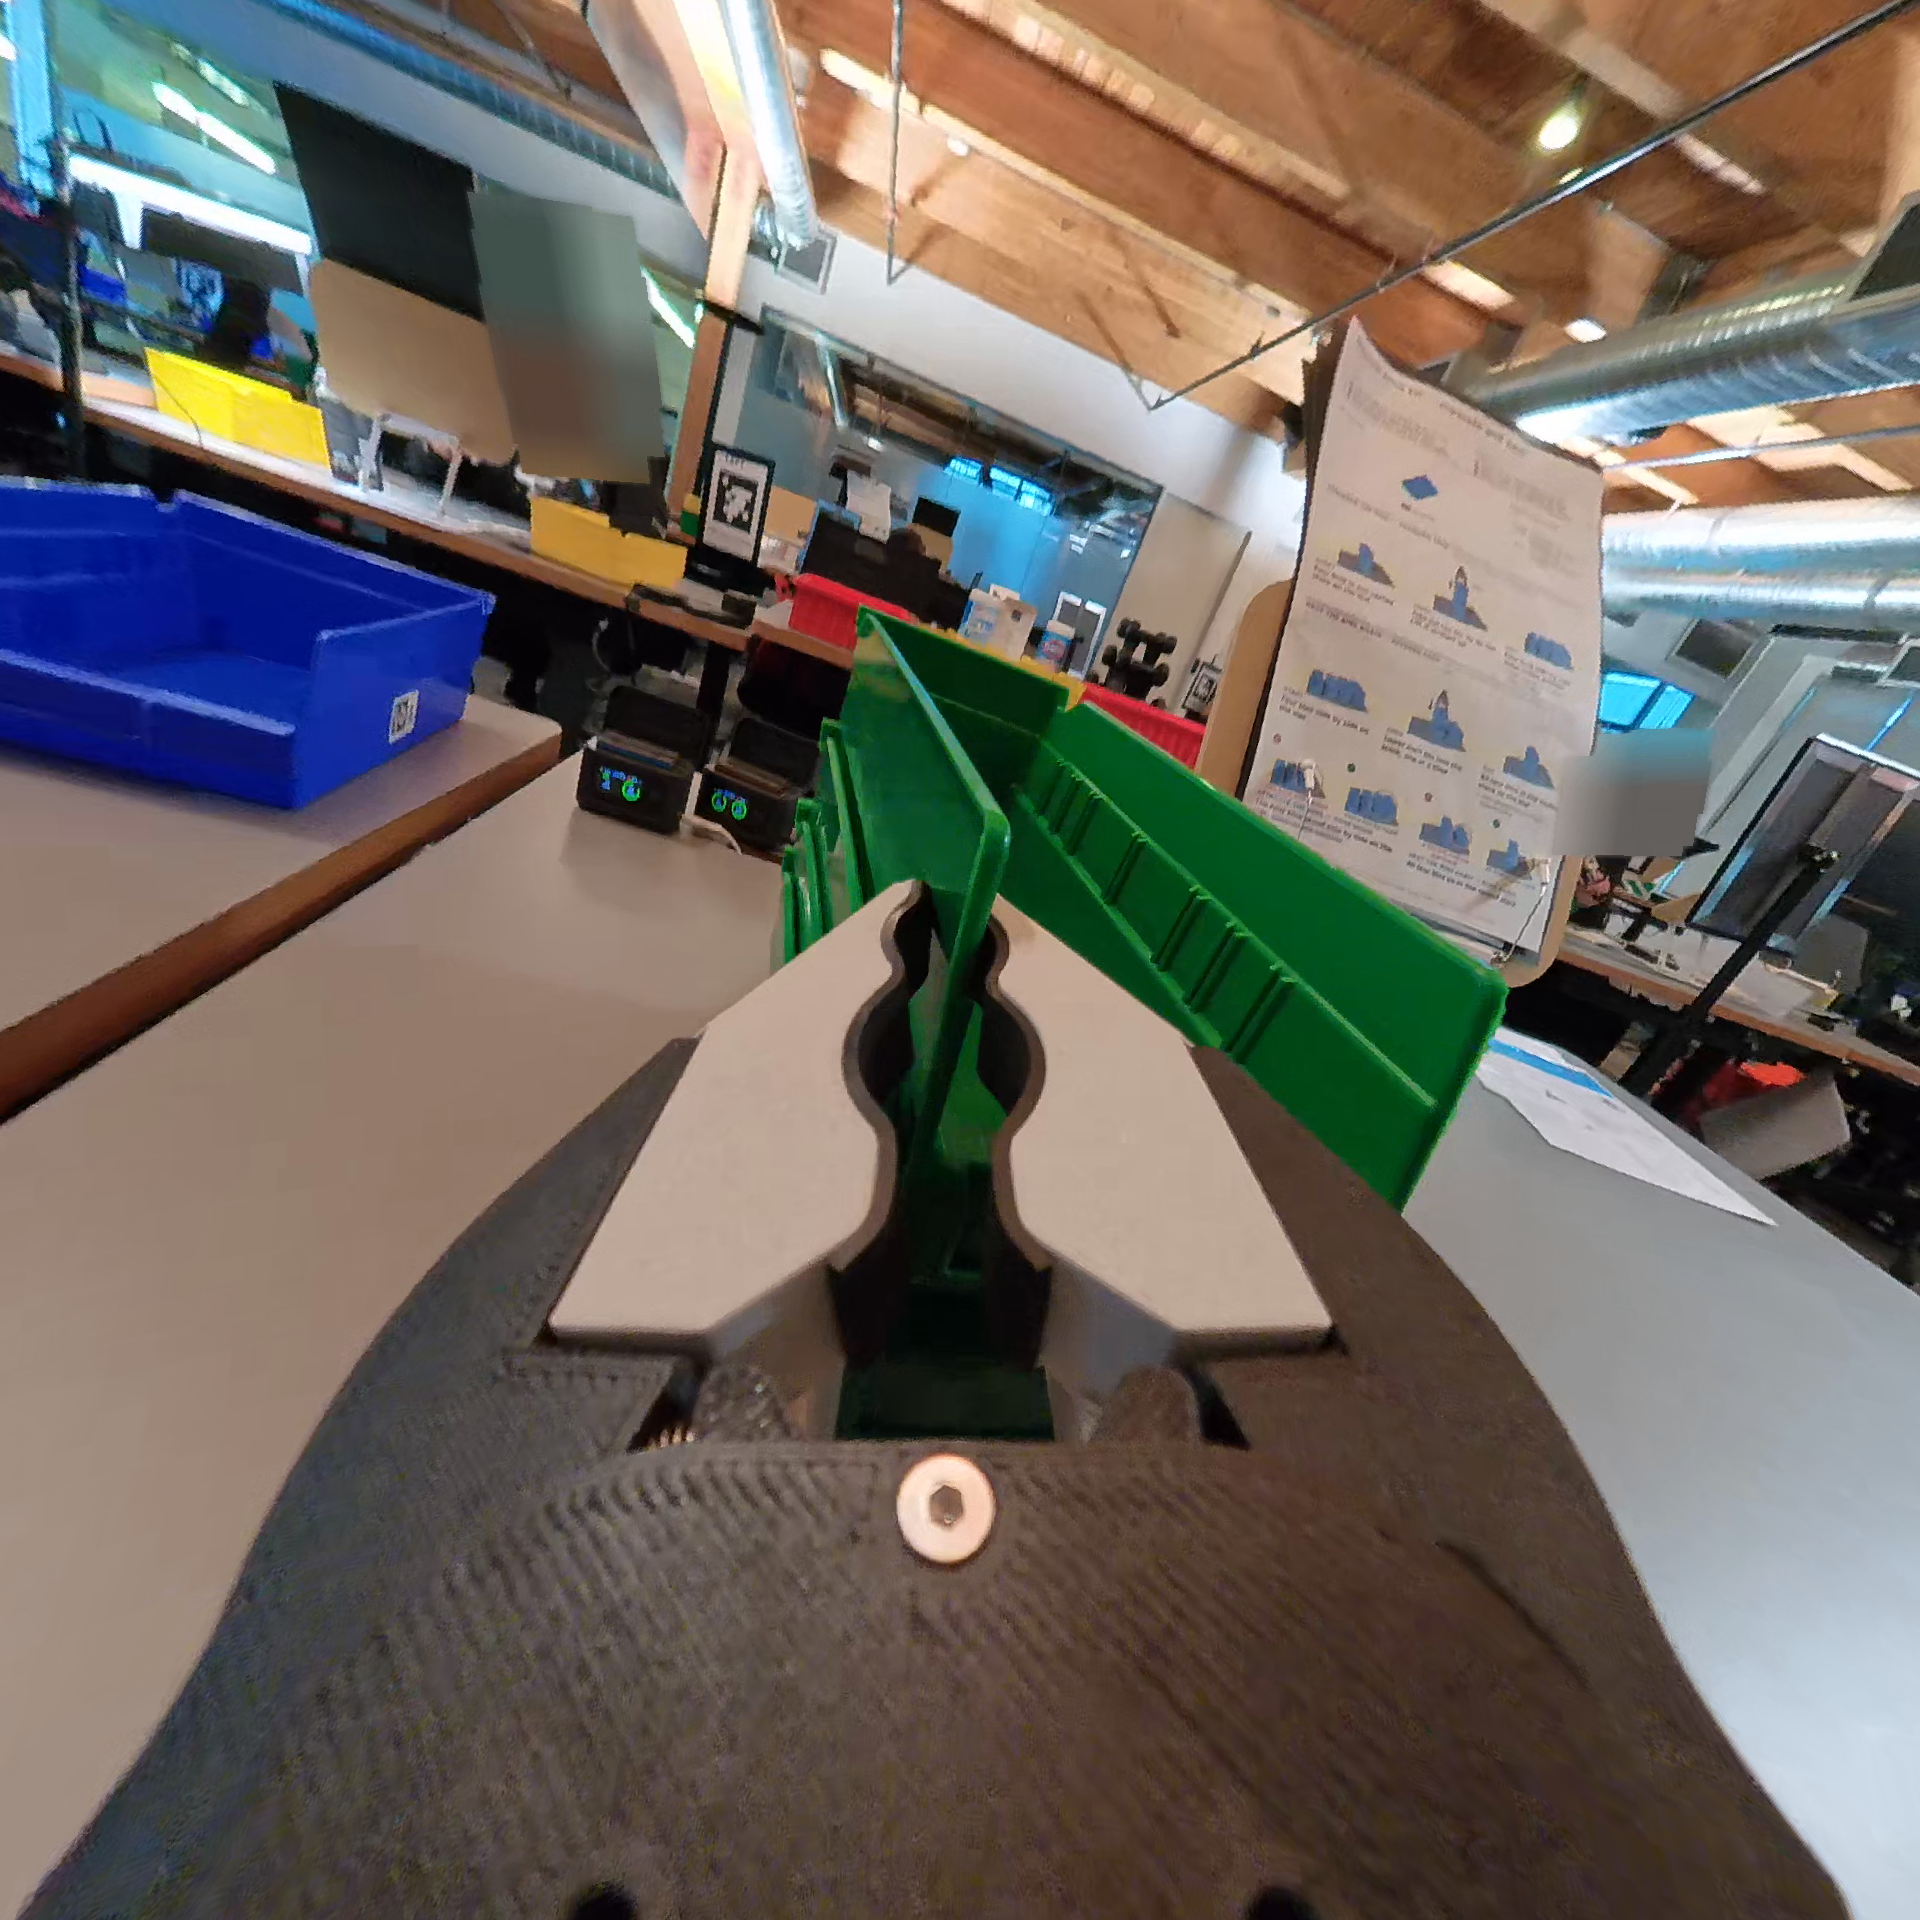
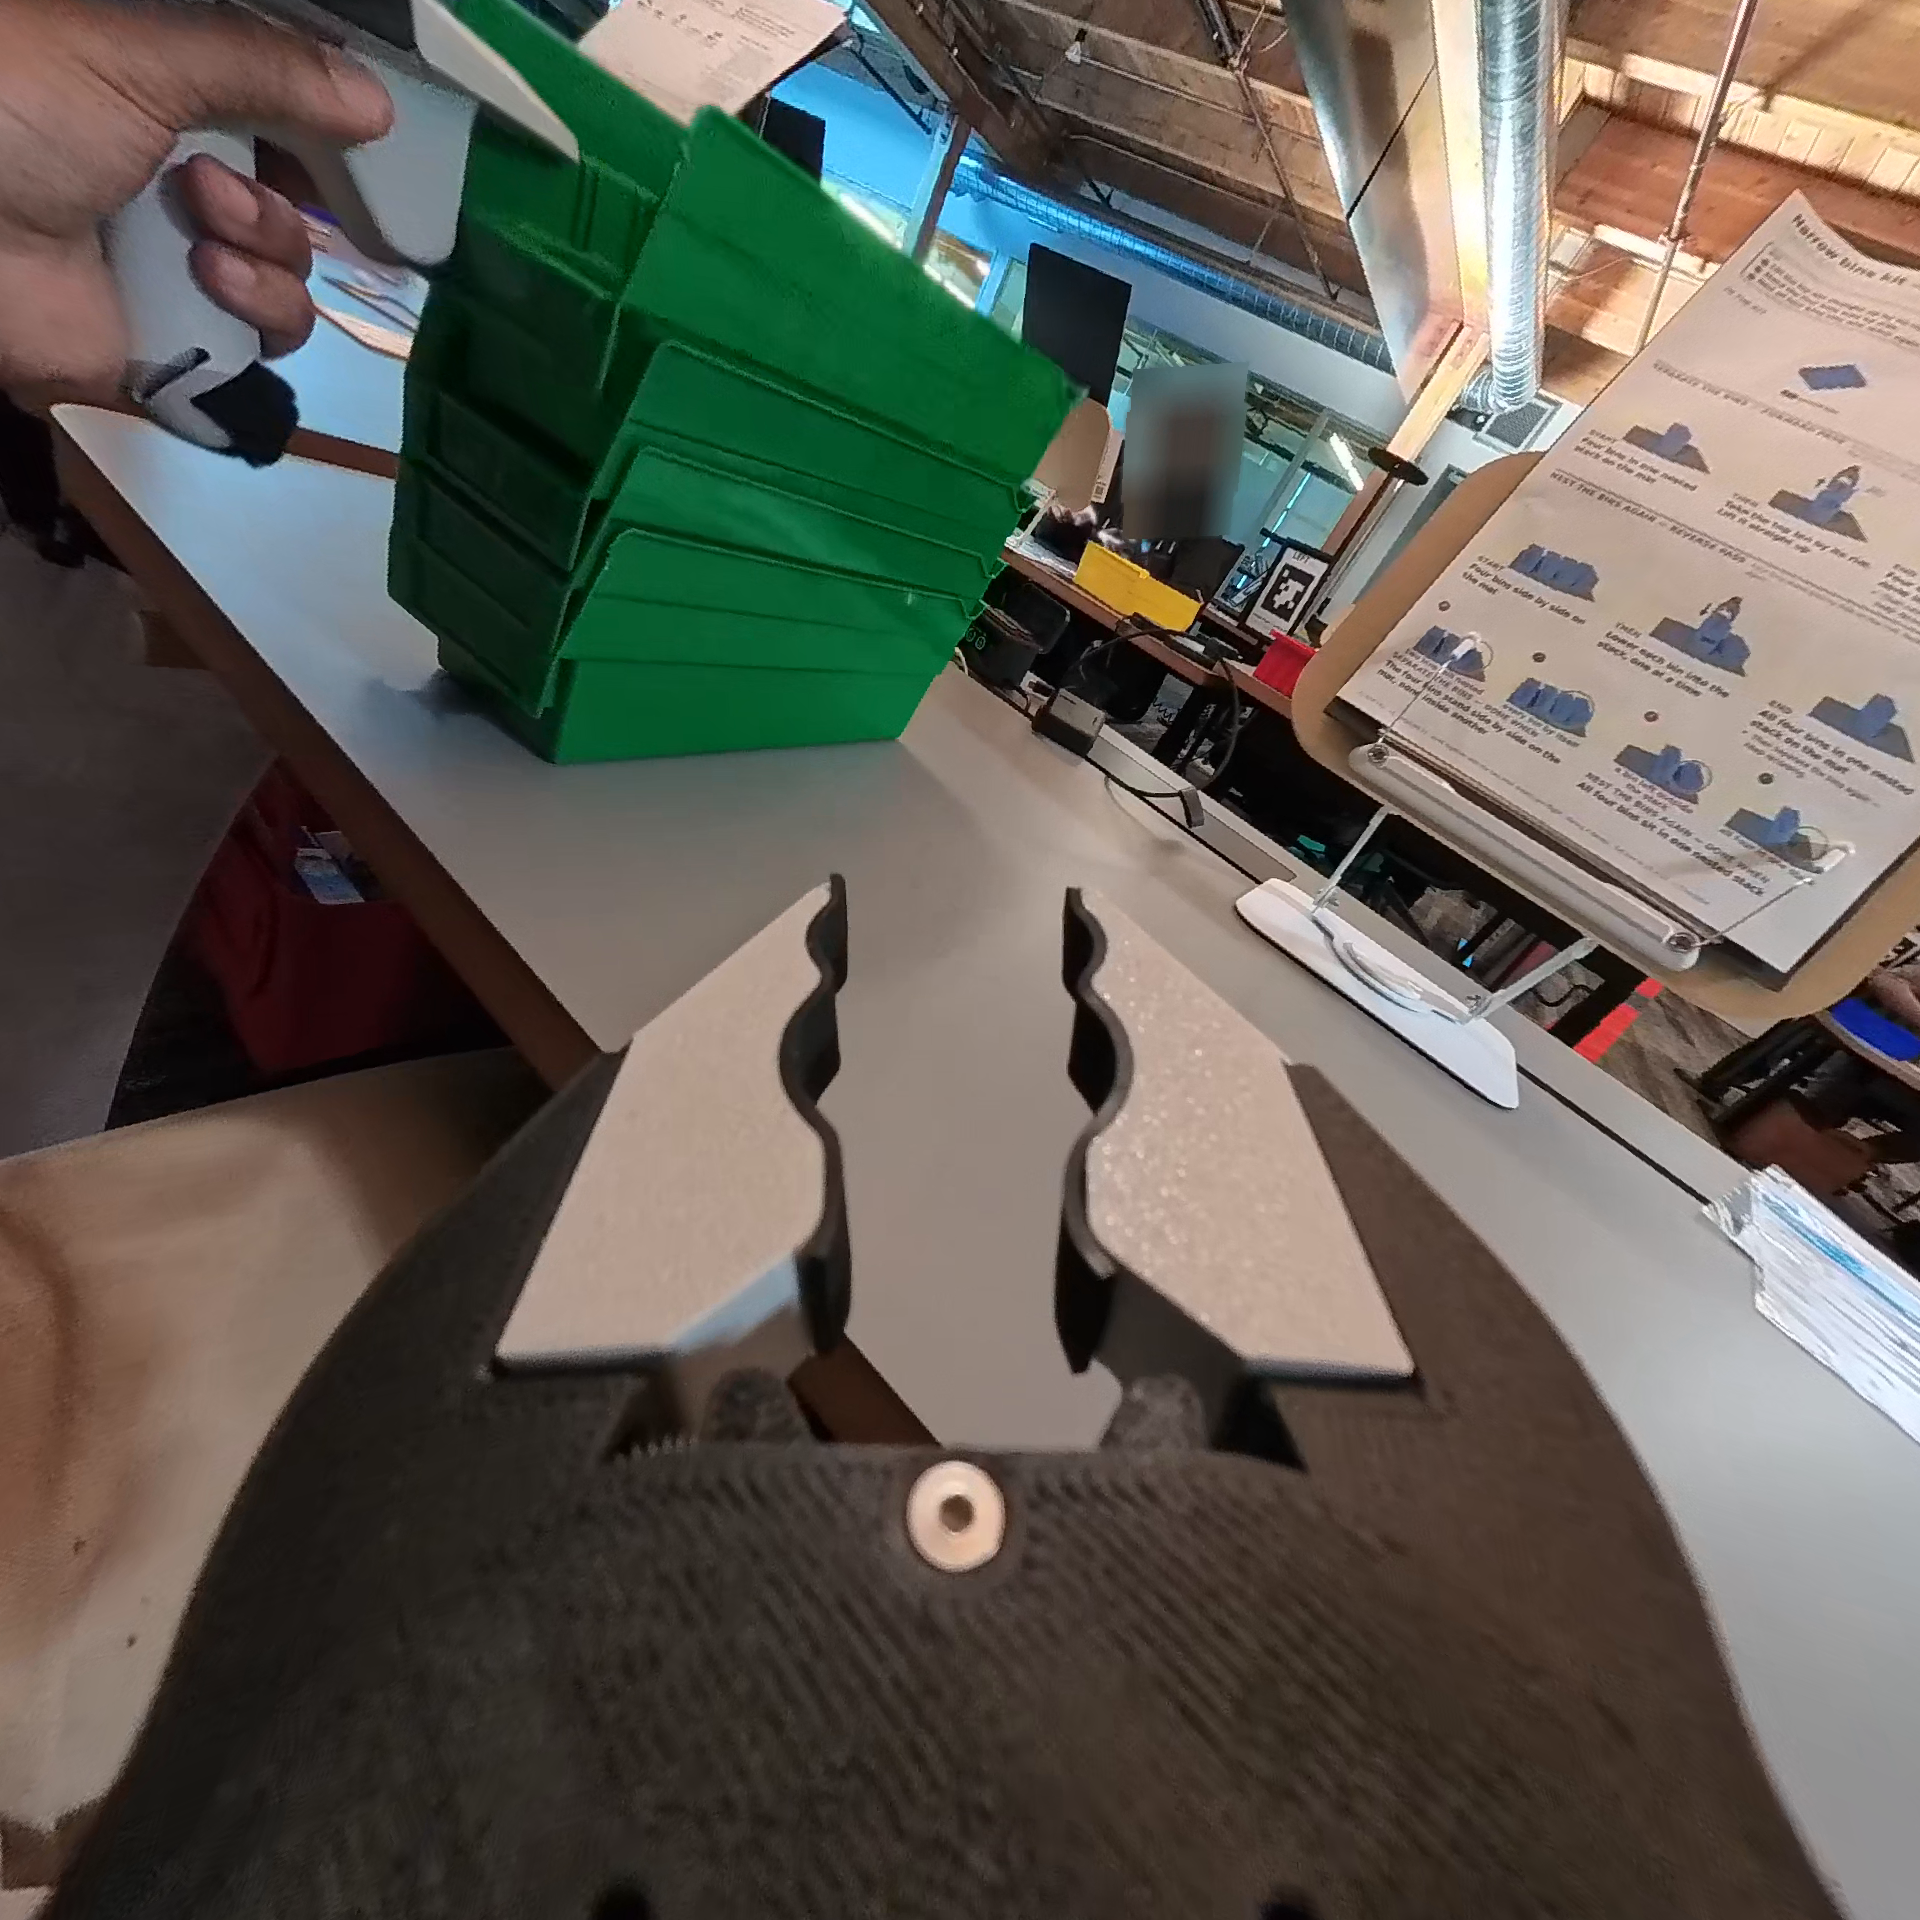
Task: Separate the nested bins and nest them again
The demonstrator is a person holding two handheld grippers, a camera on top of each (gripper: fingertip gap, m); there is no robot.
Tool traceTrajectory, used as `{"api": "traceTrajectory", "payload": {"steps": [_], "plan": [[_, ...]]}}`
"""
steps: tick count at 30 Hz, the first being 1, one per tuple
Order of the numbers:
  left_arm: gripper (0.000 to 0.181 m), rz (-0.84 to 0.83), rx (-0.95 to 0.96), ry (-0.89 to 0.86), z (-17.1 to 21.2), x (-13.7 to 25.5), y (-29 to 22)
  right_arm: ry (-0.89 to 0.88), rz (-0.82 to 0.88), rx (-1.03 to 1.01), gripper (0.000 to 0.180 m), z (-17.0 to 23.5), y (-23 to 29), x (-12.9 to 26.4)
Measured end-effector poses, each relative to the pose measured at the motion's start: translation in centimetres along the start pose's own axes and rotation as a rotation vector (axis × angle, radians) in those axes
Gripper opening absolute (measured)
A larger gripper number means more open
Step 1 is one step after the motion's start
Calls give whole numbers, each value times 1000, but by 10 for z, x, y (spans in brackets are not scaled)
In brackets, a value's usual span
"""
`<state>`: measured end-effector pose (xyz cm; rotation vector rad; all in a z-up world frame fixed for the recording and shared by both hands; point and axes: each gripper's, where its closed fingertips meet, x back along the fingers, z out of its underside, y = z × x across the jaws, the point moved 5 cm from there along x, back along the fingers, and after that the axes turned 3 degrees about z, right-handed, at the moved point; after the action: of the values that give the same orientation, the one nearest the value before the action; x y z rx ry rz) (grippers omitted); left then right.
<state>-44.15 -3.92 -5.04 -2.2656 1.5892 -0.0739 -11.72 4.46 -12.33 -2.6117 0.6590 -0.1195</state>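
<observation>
A stack of several nested green bins (image 2: 717,540) stands on the grey table (image 2: 935,831). My left gripper (image 1: 948,914) is shut on the near side wall of the top green bin (image 1: 1195,862), which tilts up out of the stack. In the right wrist view the left gripper (image 2: 499,94) shows at the top left, held by a hand (image 2: 135,177), gripping that top bin's rim. My right gripper (image 2: 951,904) is open and empty, low over the table, in front of and to the right of the stack.
A blue bin (image 1: 218,644) sits on a neighbouring table at the left. An instruction sheet on a stand (image 2: 1662,623) is at the right, with a stack of papers (image 2: 1829,1288) near the table's right edge. Two small black devices (image 1: 686,790) stand behind the bins.
</observation>
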Motion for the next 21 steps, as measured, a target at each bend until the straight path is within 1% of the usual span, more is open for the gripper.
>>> {"api": "traceTrajectory", "payload": {"steps": [3,5,11,21], "plan": [[0,13,-61,-56,-9,3,-5,3,-1,-3,40,1,-1,-1],[0,-7,-96,-35,-9,2,-5,4,-2,-5,40,1,-1,-1],[0,-39,-31,17,11,0,3,4,-5,-1,40,1,0,-1],[0,-45,-64,18,16,0,5,6,-2,5,40,1,0,-1]]}}
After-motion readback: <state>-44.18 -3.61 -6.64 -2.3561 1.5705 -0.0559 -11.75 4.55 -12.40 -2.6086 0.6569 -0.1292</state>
